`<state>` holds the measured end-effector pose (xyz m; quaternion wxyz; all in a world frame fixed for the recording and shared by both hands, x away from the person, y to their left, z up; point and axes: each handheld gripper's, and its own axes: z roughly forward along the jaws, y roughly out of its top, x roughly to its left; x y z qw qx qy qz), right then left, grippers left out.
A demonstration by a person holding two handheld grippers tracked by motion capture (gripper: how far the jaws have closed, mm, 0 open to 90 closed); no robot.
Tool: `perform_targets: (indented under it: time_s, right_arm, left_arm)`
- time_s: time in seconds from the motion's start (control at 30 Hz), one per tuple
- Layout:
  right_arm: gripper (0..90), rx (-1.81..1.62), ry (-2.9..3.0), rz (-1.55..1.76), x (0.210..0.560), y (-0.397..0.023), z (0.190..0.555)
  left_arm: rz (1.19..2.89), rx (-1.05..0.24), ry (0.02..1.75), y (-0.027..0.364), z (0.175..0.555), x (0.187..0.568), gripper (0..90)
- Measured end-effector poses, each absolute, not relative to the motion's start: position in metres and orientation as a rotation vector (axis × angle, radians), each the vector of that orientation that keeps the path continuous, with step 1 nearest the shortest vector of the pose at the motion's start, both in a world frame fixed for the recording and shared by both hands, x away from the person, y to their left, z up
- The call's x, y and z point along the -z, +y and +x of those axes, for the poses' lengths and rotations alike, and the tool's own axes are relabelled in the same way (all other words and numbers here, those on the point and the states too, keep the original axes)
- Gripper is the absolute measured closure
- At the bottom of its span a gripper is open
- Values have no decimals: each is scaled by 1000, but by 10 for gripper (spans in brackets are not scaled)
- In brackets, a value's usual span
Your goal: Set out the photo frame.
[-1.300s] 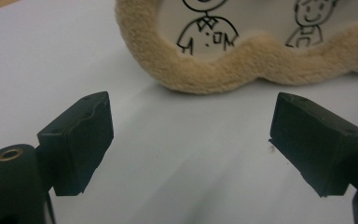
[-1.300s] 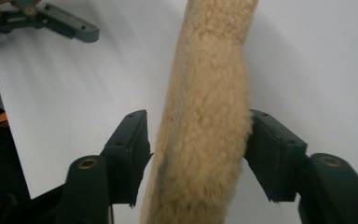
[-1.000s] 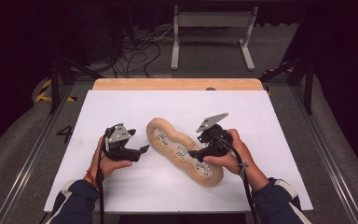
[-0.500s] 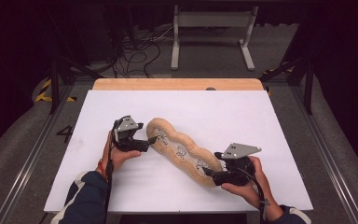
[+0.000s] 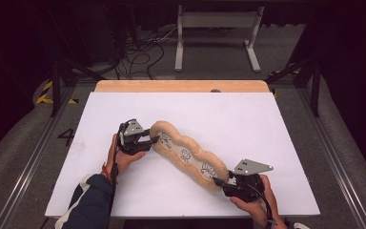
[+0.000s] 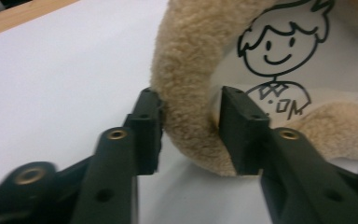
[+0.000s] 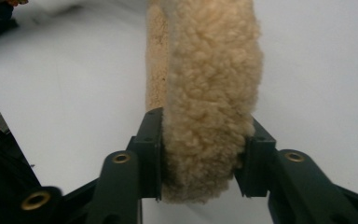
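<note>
Since a moment ago, the right tool (image 5: 220,182) was brought to the near end of the fleecy cushion (image 5: 187,154) on the white counter (image 5: 267,124) and is pinched on it. The left tool (image 5: 153,139) is clamped on the far rim, so lifting seems prepared.

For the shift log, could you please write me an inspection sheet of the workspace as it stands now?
Surface: white table sheet, wooden edge at the far side.
Job's things: tan fleece cushion, long and wavy, with printed cartoon figures, lying diagonally.
Clutter: nothing seen.
Grippers: left gripper clamps the cushion's far-left fleece rim; right gripper clamps its near-right end.
Cables: a black cable trails from the right gripper; loose cables on the floor beyond the table.
Surroundings: dark floor, white metal stand, yellow-black tape.
</note>
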<state>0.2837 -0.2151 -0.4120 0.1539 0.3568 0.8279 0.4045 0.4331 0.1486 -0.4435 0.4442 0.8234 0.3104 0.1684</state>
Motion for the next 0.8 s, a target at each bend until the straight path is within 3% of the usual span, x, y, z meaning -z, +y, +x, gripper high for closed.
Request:
perform_targets:
  time_s: [0.33,0.7,0.8]
  right_arm:
    - [625,-1135,2401,950,411,-220,292]
    - [633,-1139,2355,993,411,-225,306]
    - [565,-1149,2335,1003,412,-227,307]
  left_arm:
    - [2047,-369,761,160,426,442,653]
    - [2081,-409,722,172,406,442,640]
    - [2074,-415,723,171,405,442,620]
